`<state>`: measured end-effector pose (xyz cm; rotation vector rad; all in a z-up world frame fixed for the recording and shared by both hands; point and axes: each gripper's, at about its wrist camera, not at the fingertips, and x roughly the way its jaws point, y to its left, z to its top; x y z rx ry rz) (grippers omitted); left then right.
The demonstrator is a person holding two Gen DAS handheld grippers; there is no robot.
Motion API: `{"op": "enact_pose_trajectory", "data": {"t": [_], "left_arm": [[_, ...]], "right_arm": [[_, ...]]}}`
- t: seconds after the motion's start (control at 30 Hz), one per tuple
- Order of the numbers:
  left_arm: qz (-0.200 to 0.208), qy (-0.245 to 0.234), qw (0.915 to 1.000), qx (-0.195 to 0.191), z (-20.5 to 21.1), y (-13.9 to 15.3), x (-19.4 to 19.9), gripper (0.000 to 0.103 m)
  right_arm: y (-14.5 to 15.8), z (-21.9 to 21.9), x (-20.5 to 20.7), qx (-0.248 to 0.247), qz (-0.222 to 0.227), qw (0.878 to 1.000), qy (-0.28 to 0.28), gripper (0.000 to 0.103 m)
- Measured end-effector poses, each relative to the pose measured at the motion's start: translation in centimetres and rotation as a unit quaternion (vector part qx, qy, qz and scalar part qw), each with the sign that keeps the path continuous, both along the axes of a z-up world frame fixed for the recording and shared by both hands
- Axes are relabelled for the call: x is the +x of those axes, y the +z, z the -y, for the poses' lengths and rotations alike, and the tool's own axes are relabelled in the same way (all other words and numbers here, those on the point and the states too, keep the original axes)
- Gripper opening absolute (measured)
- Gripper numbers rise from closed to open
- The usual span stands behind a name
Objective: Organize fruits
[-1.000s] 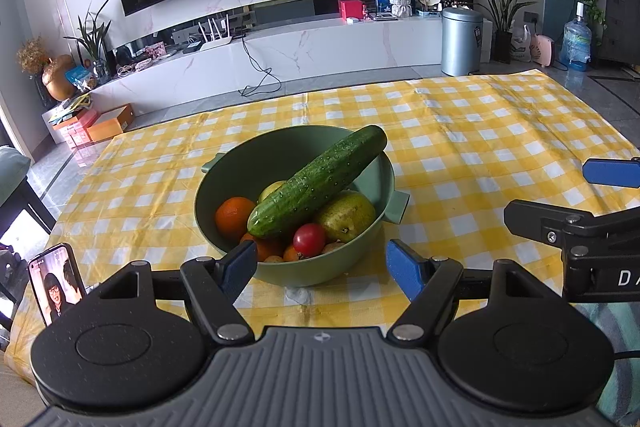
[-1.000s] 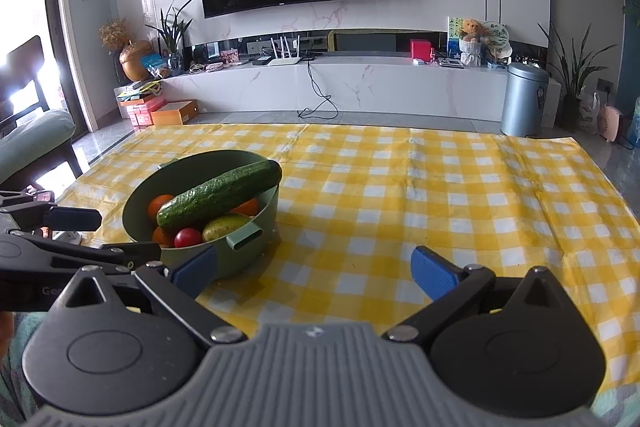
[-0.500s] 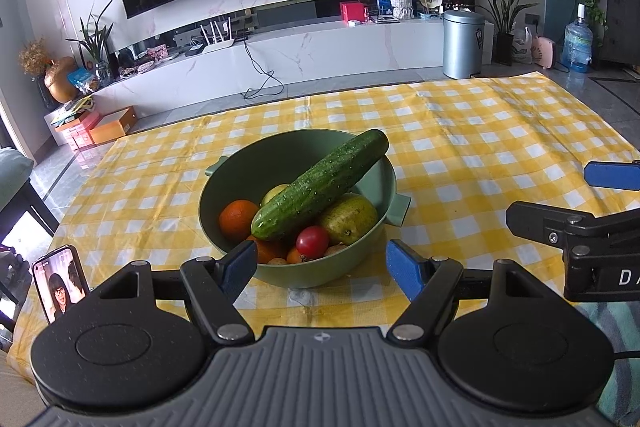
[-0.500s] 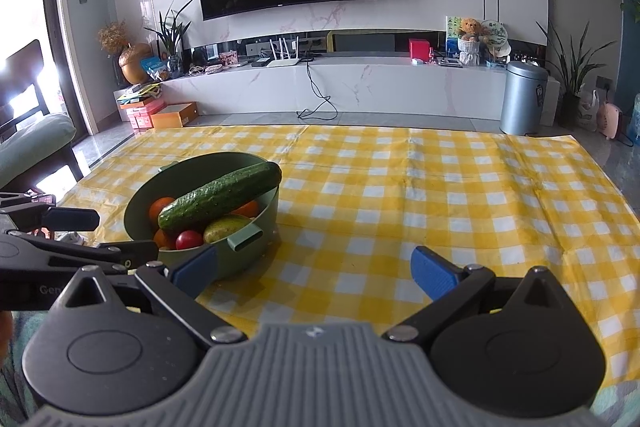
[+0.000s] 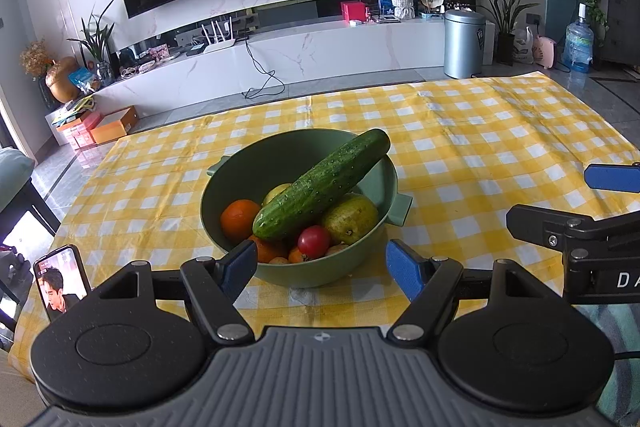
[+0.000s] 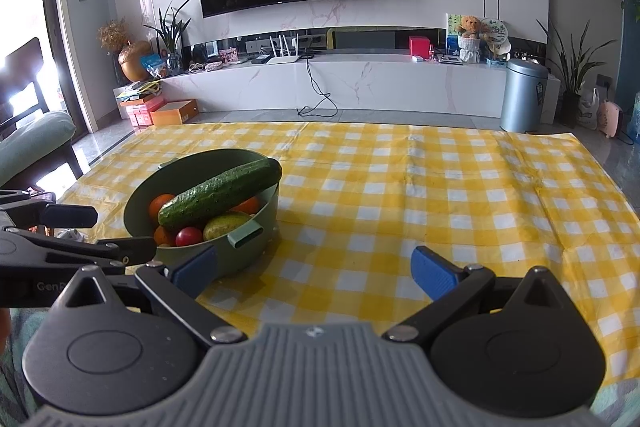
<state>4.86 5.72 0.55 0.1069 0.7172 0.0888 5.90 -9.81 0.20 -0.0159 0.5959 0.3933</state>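
Left gripper (image 5: 321, 266) & right gripper (image 6: 314, 269): both spread wide, nothing held. Green bowl (image 5: 240, 179) just beyond, near-left on checked cloth (image 6: 440, 187), w/ cucumber (image 5: 322, 185) atop orange (image 5: 239, 220), pear (image 5: 352, 214), tomato (image 5: 313, 241). All gathered; fits sorted or pre-unloading.

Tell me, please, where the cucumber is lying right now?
In both wrist views the cucumber lies diagonally on top of the fruit in the green bowl, its far end propped on the bowl's right rim, above the pear.
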Motion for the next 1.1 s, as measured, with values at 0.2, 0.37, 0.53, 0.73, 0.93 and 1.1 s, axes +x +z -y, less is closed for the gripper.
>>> {"op": "enact_pose_trajectory", "data": {"t": [0.2,0.37,0.53,0.73,0.93,1.1], "left_arm": [[0.000,0.000,1.0000,0.000,-0.06,0.04,0.00,0.086],[0.000,0.001,1.0000,0.000,-0.19,0.04,-0.04,0.086],[0.000,0.002,1.0000,0.000,-0.32,0.04,-0.08,0.086],[0.000,0.004,1.0000,0.001,-0.80,0.01,-0.39,0.086],[0.000,0.004,1.0000,0.002,-0.84,0.07,-0.45,0.086],[0.001,0.005,1.0000,0.002,-0.74,0.11,-0.46,0.086]], "right_arm": [[-0.09,0.00,0.20,-0.001,-0.004,1.000,0.000,0.099],[-0.10,0.00,0.19,-0.001,-0.004,1.000,0.000,0.099],[-0.07,0.02,0.24,-0.001,-0.004,1.000,0.000,0.099],[-0.06,0.02,0.24,0.000,-0.003,1.000,0.000,0.099],[-0.06,0.02,0.23,0.000,-0.004,1.000,0.000,0.099],[-0.08,0.03,0.24,0.000,-0.004,1.000,0.000,0.099]]}}
